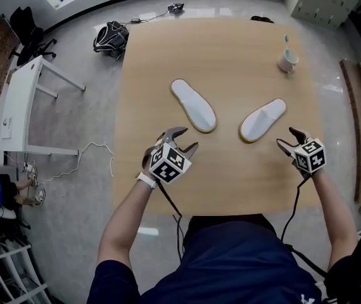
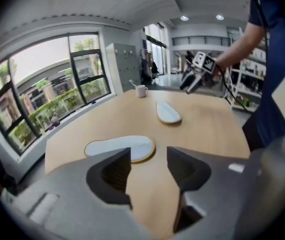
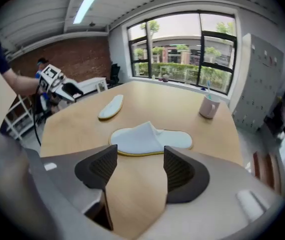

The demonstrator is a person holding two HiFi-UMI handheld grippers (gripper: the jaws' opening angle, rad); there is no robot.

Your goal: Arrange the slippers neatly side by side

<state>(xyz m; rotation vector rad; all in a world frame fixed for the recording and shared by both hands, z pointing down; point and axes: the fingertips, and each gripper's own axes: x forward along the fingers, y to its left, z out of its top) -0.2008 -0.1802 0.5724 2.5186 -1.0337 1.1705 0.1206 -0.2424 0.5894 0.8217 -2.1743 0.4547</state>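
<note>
Little of the task looks done so far. The two white slippers lie on the wooden table (image 1: 231,49) well apart from each other and splayed like a V: the left slipper (image 1: 193,105) slants one way and the right slipper (image 1: 263,119) the other, with their near ends closer together than their far ends. Neither is lined up with the other, so all of the arranging is left to do.

The left gripper (image 1: 187,138) hangs over the table just short of the left slipper's near end. Its own view shows the jaws standing well apart with only bare wood between them, and that slipper (image 2: 120,147) lies just beyond the tips, untouched. The right gripper (image 1: 286,137) sits near the right slipper's near end. Its jaws are also spread wide and hold nothing, and the slipper (image 3: 150,139) lies crosswise just ahead of them.

The right slipper shows its raised upper. The left one looks flat (whether it lies sole up cannot be told from here). A mug (image 1: 288,61) stands far off toward the table's corner, clear of the work.

What remains, by this reading, is to take hold of each slipper, turn both to point the same way and bring them together until they lie parallel and next to each other.
</note>
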